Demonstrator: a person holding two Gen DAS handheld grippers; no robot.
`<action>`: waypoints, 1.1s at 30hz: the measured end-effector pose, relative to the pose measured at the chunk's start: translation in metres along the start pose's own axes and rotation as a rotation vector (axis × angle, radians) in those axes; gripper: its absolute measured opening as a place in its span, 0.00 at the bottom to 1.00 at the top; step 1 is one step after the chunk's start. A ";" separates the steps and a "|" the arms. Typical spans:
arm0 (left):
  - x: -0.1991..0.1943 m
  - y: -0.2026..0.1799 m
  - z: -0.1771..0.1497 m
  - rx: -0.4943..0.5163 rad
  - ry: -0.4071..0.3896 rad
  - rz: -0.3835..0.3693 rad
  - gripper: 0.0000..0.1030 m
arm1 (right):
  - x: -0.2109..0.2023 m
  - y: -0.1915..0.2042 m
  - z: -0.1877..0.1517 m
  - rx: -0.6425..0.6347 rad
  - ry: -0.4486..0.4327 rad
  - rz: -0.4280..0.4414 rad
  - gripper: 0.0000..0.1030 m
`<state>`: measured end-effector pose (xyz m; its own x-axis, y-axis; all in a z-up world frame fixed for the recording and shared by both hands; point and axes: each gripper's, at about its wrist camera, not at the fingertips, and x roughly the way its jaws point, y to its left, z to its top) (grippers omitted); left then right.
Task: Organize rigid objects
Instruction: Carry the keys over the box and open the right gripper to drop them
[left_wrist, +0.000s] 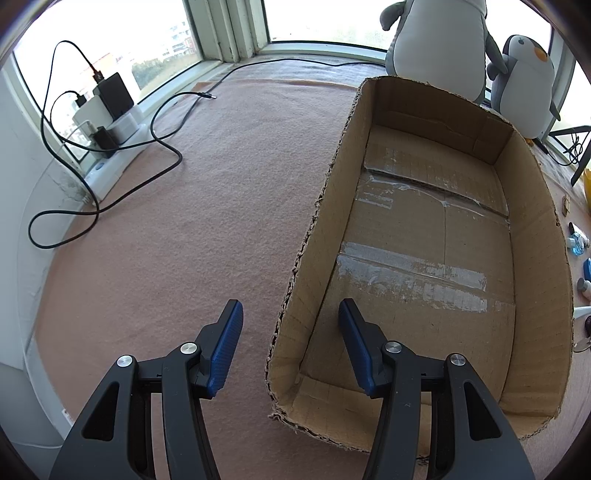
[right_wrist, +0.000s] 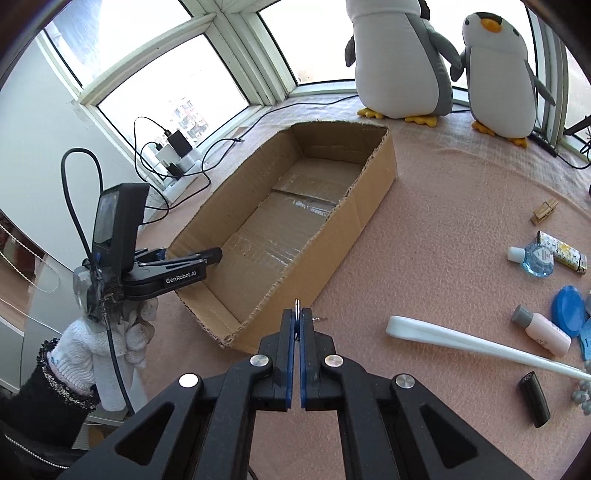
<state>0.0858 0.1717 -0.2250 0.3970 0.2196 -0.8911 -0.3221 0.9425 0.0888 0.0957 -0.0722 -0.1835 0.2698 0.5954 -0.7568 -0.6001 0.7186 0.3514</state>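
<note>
An open cardboard box lies on the pink cloth, with nothing inside. My left gripper is open and empty, its fingers straddling the box's near left wall; it also shows in the right wrist view. My right gripper is shut on a thin metal ring, held just outside the box's near right wall. To the right lie a white shoehorn, a pink bottle, a blue lid, a blue round bottle, a patterned lighter, a black tube and a wooden clothespin.
Two plush penguins stand behind the box by the window. A power strip with chargers and black cables lies at the left. Pink cloth lies open left of the box.
</note>
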 end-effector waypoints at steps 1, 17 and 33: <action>0.000 0.001 0.000 -0.002 0.001 -0.001 0.52 | -0.005 0.003 0.003 -0.006 -0.013 0.001 0.02; 0.000 0.001 0.000 -0.009 -0.005 -0.007 0.52 | -0.018 0.080 0.039 -0.104 -0.124 0.107 0.02; 0.000 0.001 0.000 -0.009 -0.005 -0.007 0.52 | 0.034 0.085 0.051 -0.094 -0.047 0.071 0.02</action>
<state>0.0853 0.1729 -0.2251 0.4040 0.2141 -0.8894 -0.3268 0.9418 0.0783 0.0923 0.0275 -0.1510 0.2581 0.6610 -0.7046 -0.6863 0.6388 0.3479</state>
